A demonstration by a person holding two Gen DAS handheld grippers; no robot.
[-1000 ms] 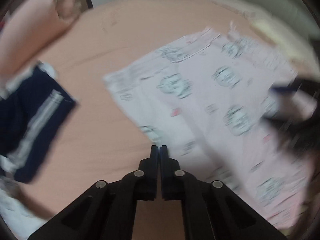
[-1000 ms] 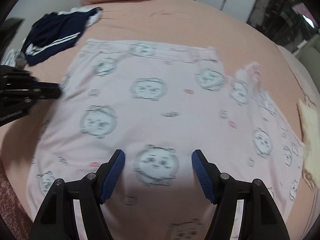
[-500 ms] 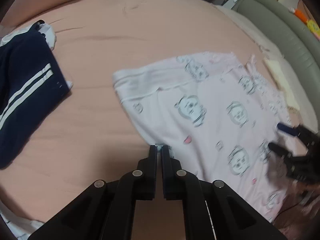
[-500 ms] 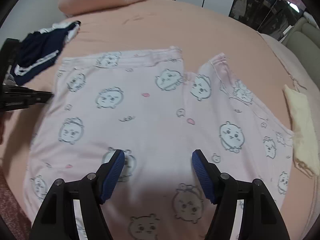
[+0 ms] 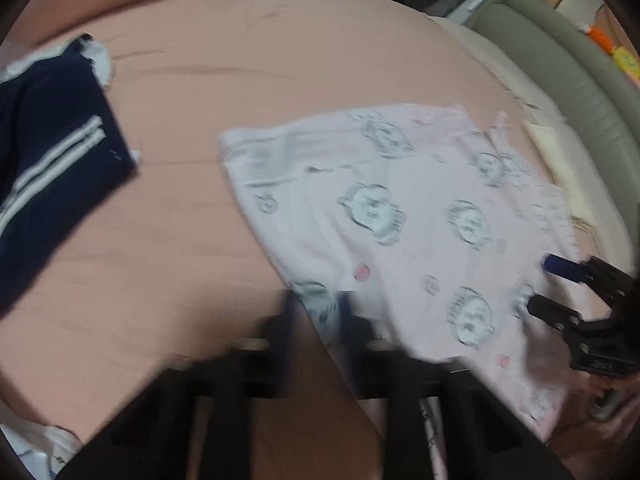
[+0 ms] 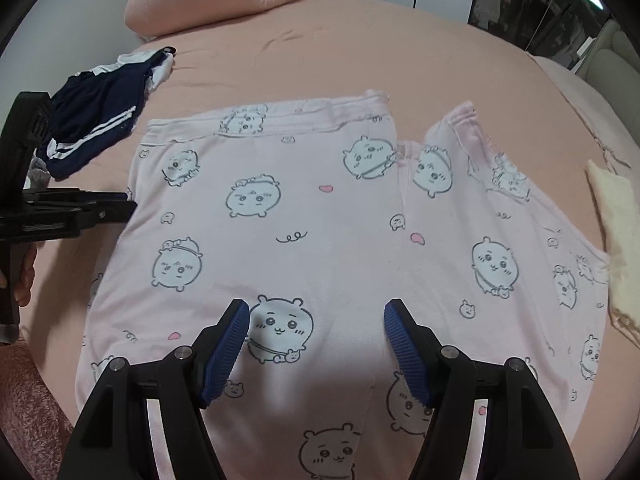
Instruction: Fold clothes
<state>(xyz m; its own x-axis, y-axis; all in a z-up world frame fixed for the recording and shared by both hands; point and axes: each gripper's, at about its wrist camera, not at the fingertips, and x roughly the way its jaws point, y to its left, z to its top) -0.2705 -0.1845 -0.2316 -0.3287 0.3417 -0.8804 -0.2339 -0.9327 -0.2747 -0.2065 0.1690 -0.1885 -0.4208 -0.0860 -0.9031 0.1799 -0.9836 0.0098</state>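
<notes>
At the far left of the bed (image 6: 360, 52), a navy striped garment (image 6: 96, 120) lay bunched beside the pillow end, its folding not clearly finished. The left gripper (image 6: 130, 210) came in from the left edge, its jaws closed right at the side edge of the pink pyjama trousers (image 6: 304, 216); whether fabric was pinched there I could not tell. The trousers lay spread flat mid-bed, waistband away, pale pink with cartoon faces, soft and thin, one leg overlapping at the right. No fold looked made yet. The right gripper (image 6: 316, 344) hovered wide over the near part, empty. A cream cloth (image 6: 616, 236) lay far right.
</notes>
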